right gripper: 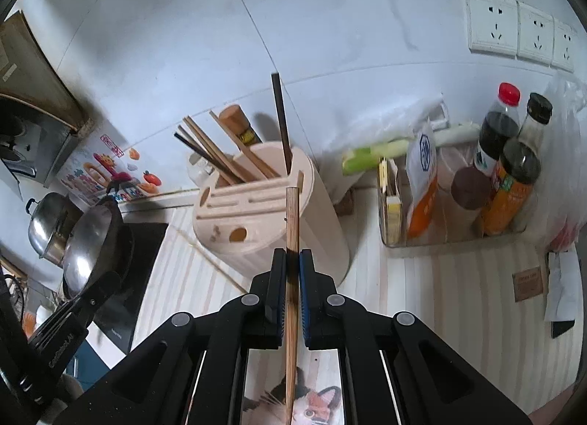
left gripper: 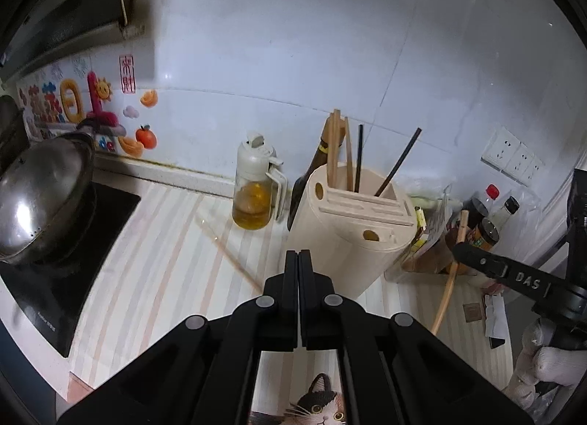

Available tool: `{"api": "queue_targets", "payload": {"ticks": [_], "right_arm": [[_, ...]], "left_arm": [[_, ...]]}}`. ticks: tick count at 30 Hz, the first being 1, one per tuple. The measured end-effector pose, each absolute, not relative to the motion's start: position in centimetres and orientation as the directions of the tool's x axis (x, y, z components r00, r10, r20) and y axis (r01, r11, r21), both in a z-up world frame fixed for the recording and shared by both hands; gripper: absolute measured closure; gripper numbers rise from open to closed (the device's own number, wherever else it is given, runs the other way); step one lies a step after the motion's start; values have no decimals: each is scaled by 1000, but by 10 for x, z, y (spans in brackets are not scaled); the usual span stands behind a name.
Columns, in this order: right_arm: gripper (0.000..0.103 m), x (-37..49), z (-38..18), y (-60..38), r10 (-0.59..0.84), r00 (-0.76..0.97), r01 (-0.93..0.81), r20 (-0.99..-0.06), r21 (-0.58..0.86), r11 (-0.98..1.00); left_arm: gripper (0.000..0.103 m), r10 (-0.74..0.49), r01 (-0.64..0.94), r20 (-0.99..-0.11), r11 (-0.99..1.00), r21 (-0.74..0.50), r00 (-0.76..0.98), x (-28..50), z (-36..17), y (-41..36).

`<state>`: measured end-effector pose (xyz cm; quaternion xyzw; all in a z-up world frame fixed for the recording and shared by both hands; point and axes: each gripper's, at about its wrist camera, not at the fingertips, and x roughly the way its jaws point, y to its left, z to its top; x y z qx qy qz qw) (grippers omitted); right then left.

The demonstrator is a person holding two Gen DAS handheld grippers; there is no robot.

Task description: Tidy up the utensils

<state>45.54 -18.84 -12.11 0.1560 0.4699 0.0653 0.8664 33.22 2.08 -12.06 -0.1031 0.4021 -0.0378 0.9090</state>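
The right tool (right gripper: 292, 260) is clamped on a single wooden chopstick (right gripper: 292, 219), its blue-lined pads pressing the stick from both sides; the stick runs up between them and its blunt end stands in front of the top of the beige utensil holder (right gripper: 256, 212). In the left wrist view the same tool (left gripper: 460, 247) reaches in from the right edge, carried by a white-gloved hand (left gripper: 546, 359), with the chopstick (left gripper: 449, 278) slanting down below it toward the desk (left gripper: 165, 260). The left tool (left gripper: 299, 254) has its jaws pressed together with nothing between them, and it hangs above the striped desk just in front of the holder (left gripper: 348, 234). The holder stands upright on the desk, and several wooden and dark chopsticks (left gripper: 339, 146) stick up from its rear compartment. An oil dispenser (left gripper: 256, 186) stands left of it and a dark bottle (left gripper: 312, 175) behind it. To the right, a clear tray (right gripper: 451, 238) holds sauce bottles and packets. A wok (left gripper: 40, 197) sits on the black stove at far left.
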Motion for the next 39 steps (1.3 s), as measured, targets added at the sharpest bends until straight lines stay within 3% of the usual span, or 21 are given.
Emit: {"api": "queue_targets", "payload": {"ticks": [4,5,7,8,9,20,28,29,32,39], "right_arm": [[96,461,-139,-190,264,515,69,-815,346,936],[96,461,-147,-190,264,504,79,-822,349,934],[96,463,-169,-190,245,480,113,-843,336,935],[96,465,-181,-190,231,465,137,-854,328,935],[96,466,-191,-191,227,453,157,-862,328,932],[96,485,-331,-195,209,132,378,-969,244,893],[96,498,-357,-188,153,50,375,-987,161,913],[96,499,-358,-187,149,47,372,-988,156,915],[96,503,-360,-183,137,42,374,-990,143,916],[96,502,-362,-177,129,30,352,-991,132,927]], "left_arm": [[98,-172,-137,-782,940,-311,600,340,-160,52],[93,-161,-196,-812,927,-319,562,343,-178,63],[68,-137,-270,-846,911,-312,514,347,-204,76],[50,-127,-308,-861,900,-309,493,350,-218,83],[50,-128,-352,-872,879,-321,473,353,-234,93],[50,-170,-469,-927,823,-319,333,450,-322,103],[50,-20,-422,-971,899,-121,237,509,-352,100],[53,11,-407,-970,909,-91,241,512,-353,99],[89,76,-363,-960,931,-28,269,514,-352,97],[97,44,-245,-958,969,-28,283,481,-352,91]]}}
